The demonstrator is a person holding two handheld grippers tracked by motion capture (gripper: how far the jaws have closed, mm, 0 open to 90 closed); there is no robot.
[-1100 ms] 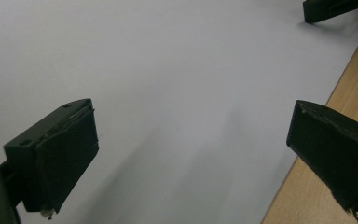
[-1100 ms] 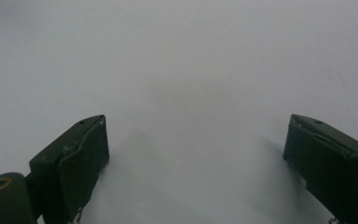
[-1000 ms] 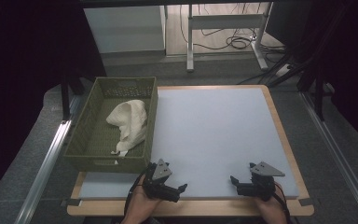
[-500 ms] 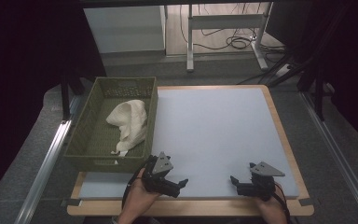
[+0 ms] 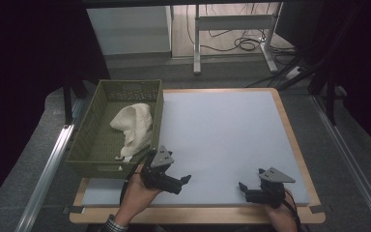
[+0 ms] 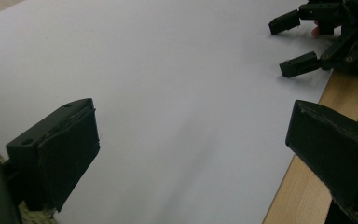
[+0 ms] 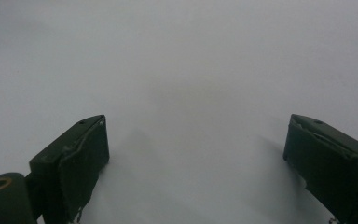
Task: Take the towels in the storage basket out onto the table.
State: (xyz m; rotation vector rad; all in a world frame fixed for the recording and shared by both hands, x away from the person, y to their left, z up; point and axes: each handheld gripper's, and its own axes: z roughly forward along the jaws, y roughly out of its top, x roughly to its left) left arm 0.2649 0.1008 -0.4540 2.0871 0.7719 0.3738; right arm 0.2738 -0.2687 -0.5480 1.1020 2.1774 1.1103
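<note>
Green basket (image 5: 89, 145) at counter's left edge, white cloth (image 5: 133, 126) lying inside it. Left gripper (image 5: 183, 180) just beside the basket's near corner, jaws wide apart, empty. Right gripper (image 5: 243, 188) near the front edge of the white mat (image 5: 232, 130), gaping, holding nothing.

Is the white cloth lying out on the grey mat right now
No, the white cloth lies inside the green basket at the left of the table, off the grey mat.
</note>
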